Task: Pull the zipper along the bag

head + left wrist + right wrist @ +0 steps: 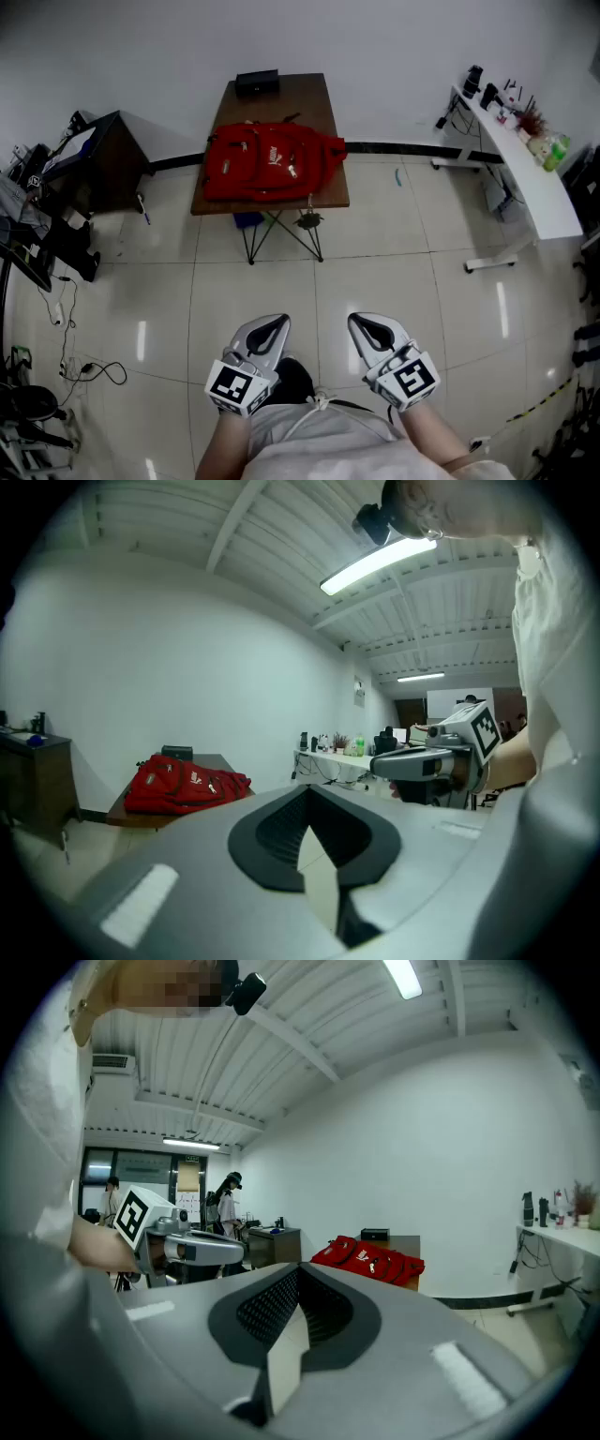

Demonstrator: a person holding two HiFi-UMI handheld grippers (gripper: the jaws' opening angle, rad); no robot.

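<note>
A red backpack [272, 161] lies flat on a brown folding table [281, 94] across the room. It also shows far off as the backpack [187, 785] in the left gripper view and the backpack [367, 1260] in the right gripper view. Its zipper is too small to make out. My left gripper [273, 323] and right gripper [359, 322] are held close to the person's body, side by side, well short of the table. Both have their jaws closed tip to tip, with nothing between them. The left gripper [306, 794] and right gripper [298, 1274] point toward the bag.
A black box [257, 82] sits at the table's far edge. A dark cabinet [98, 155] stands left of the table, a long white desk [539, 192] with bottles on the right. Cables [84, 370] trail on the tiled floor at left. People [228, 1204] stand in the background.
</note>
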